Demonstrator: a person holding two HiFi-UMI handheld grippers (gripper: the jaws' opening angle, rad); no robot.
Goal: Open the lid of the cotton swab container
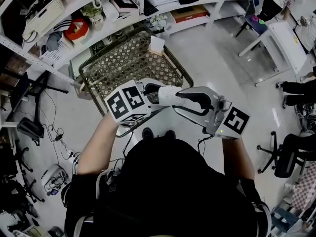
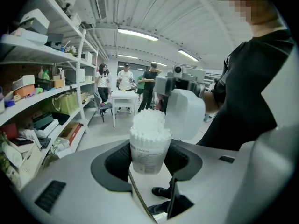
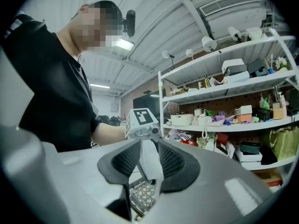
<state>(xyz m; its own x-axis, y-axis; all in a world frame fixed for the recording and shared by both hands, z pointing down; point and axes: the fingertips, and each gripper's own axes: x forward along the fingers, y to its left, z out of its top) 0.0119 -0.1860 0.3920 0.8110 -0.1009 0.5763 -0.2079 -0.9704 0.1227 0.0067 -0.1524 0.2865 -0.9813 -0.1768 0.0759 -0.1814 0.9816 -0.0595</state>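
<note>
The left tool (image 2: 148, 160) and right tool (image 3: 148, 164) stand tip to tip above the near edge of a wire basket (image 1: 98, 65). Little room is left between them, since the swab container (image 2: 149, 146) clamped in the left tool and the lid (image 2: 185, 113) clamped in the right fill that gap. Far and left, loaded shelving (image 1: 49, 38) blocks the way. Cables (image 1: 54, 132) lie on the floor at the left. To the right the floor (image 1: 222, 68) lies open up to a white worktop (image 1: 284, 43) far right and office chairs (image 1: 289, 157) near right.
</note>
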